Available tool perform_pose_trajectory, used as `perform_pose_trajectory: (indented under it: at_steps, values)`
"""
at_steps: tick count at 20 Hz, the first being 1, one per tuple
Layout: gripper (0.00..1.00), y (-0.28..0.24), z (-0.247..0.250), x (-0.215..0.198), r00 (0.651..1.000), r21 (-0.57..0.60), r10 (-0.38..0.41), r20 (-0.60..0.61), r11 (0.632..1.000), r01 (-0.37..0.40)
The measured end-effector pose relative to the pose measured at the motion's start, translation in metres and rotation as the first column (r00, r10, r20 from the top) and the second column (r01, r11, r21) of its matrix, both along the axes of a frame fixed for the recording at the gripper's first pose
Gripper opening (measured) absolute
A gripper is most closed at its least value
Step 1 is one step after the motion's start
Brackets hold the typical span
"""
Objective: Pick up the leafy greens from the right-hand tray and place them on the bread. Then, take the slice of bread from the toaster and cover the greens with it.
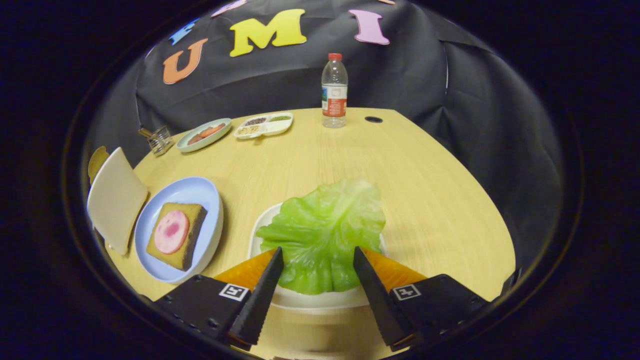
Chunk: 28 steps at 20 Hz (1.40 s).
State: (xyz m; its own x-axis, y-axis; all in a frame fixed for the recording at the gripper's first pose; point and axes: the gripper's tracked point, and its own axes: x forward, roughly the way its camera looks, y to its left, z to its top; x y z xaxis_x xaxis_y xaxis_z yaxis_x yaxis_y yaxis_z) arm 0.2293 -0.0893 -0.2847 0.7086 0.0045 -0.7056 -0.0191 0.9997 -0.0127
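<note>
A green lettuce leaf (325, 232) lies on a white tray (320, 299) just ahead of my gripper (317, 252). The gripper is open, and its two black fingers straddle the leaf's near end without pressing on it. To the left stands a light blue plate (200, 192) holding a brown slice of bread (192, 240) topped with a round pink slice of meat (171, 231). Further left is a white toaster (116, 200), with the rounded top of a bread slice (97, 159) showing behind it.
At the table's far side stand a clear water bottle (334, 92) with a red cap, a white divided dish (264, 125), a pale green plate (202, 135) with food and a small wire rack (159, 139). A dark cable hole (373, 119) lies right of the bottle.
</note>
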Motion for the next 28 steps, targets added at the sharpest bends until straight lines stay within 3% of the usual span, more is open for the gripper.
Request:
perform_pose_trajectory:
  at_steps: [1, 5, 7, 8, 11, 17, 28]
  values:
    - [0.83, 0.000, 0.001, 0.000, 1.000, -0.008, 0.005, 0.001, 1.000, -0.005]
    - [0.79, 0.003, 0.000, 0.002, 1.000, -0.002, 0.010, -0.006, 1.000, -0.010]
    - [0.49, 0.006, 0.002, 0.003, 1.000, 0.006, 0.001, -0.009, 1.000, -0.001]
    - [0.49, 0.006, -0.001, 0.002, 1.000, -0.003, 0.001, -0.016, 1.000, -0.001]
    - [0.04, 0.018, 0.000, 0.004, 1.000, 0.044, 0.004, -0.026, 0.999, -0.003]
    - [0.03, 0.030, 0.015, -0.005, 0.999, -0.054, 0.051, 0.017, 0.997, -0.050]
    - [0.00, 0.060, 0.083, -0.020, 0.992, -0.016, 0.076, 0.104, 0.997, -0.074]
